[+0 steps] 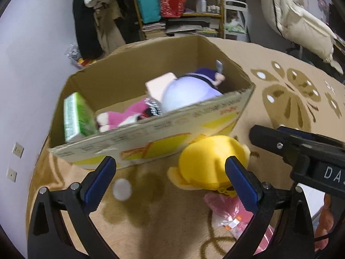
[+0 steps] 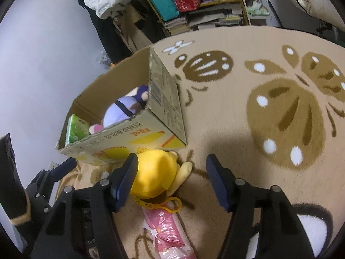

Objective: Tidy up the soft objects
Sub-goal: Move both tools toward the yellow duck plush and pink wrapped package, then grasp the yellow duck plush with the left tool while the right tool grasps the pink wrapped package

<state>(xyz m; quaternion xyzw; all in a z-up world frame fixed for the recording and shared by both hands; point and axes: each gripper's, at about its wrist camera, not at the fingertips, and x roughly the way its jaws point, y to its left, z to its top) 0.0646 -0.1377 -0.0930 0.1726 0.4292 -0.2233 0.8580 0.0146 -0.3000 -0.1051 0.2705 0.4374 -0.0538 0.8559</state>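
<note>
A yellow plush toy (image 1: 207, 161) lies on the carpet just in front of an open cardboard box (image 1: 138, 133); it also shows in the right wrist view (image 2: 155, 170). The box (image 2: 120, 142) holds a lilac plush (image 1: 187, 95), a pink soft item (image 1: 125, 116) and a green pack (image 1: 75, 116). A pink plastic-wrapped pack (image 2: 168, 228) lies behind the yellow plush. My left gripper (image 1: 170, 170) is open and empty, its right finger over the plush. My right gripper (image 2: 172, 170) is open and empty, with the plush between its fingers near the left one.
The beige carpet with brown butterfly pattern (image 2: 280, 112) spreads to the right. A shelf with a teal bin and red bag (image 1: 172, 2) stands at the back, beside hanging clothes (image 1: 90, 10). A white wall (image 1: 32, 64) is on the left.
</note>
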